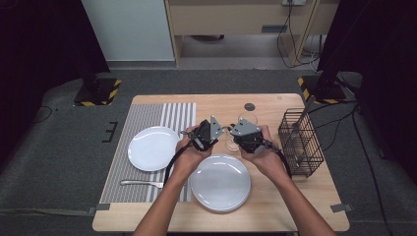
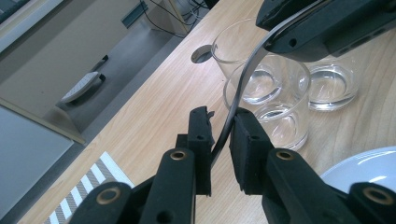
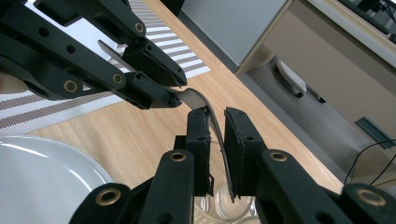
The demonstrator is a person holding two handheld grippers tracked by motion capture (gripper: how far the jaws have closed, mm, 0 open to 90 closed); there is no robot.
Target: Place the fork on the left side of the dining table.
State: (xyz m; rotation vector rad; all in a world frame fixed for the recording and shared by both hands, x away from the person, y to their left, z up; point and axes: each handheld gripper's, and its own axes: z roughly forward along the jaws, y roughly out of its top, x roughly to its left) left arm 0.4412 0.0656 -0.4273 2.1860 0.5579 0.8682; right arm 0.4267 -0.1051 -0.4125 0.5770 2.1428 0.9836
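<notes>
The job in hand is a handover of 1 piece of cutlery between the 2 grippers, above the middle of the table (image 1: 147,101), between the 2 plates.

Position of the piece: the metal handle (image 2: 243,81) bridges the gap between the left gripper (image 2: 224,133) and the right gripper (image 3: 215,140). In the high view both grippers, left (image 1: 206,132) and right (image 1: 246,133), face each other, close together, over the drinking glasses (image 2: 280,116). Which kind of cutlery it is cannot be told; its working end is hidden.

Finger state:
1. Left gripper: jaws narrow, with the handle edge-on in the slot. The right-hand pad appears to touch it; a thin gap shows at the other pad.
2. Right gripper: jaws narrow, with the curved strip of metal (image 3: 212,123) between them. Whether the pads press on it cannot be told.

Governing relation: the long axis of the handle runs from one gripper to the other, roughly level, so each jaw pair sits near one end. Neither hand is clearly nearer. A release by one side should follow only once the other side clamps firmly, otherwise the piece may drop onto the glasses or the near plate (image 1: 220,183)
</notes>
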